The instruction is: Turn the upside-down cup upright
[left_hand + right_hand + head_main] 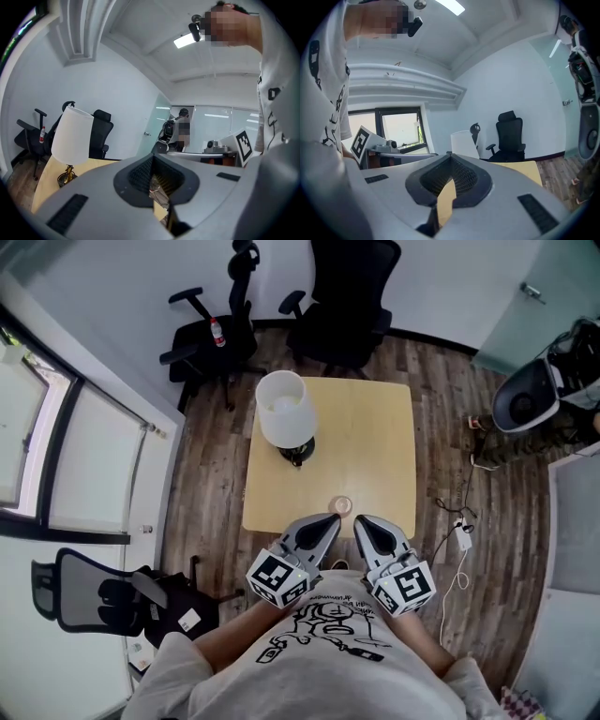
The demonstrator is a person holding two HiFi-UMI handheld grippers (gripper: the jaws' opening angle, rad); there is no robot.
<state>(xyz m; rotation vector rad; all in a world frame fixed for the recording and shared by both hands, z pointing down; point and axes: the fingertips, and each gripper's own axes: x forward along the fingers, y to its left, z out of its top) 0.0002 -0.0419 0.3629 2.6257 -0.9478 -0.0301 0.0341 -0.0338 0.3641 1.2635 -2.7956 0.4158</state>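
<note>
A small pale cup (pixel 341 505) stands on the square wooden table (pixel 375 427) near its front edge; from above a round rim shows, and I cannot tell which way up it is. My left gripper (pixel 330 520) and right gripper (pixel 360 521) are held side by side just in front of the cup, above the table's front edge, tips nearly level. Both are shut with nothing between the jaws. In the left gripper view the left gripper (pixel 151 160) looks over the table; in the right gripper view the right gripper (pixel 450 157) does the same. The cup is hidden in both gripper views.
A table lamp (pixel 286 413) with a white shade stands at the table's back left, seen as the lamp (pixel 70 140) and the lamp (pixel 464 144) in the gripper views. Two black office chairs (pixel 342 296) stand behind the table. Another chair (pixel 103 592) is at the left. Cables lie on the floor at right.
</note>
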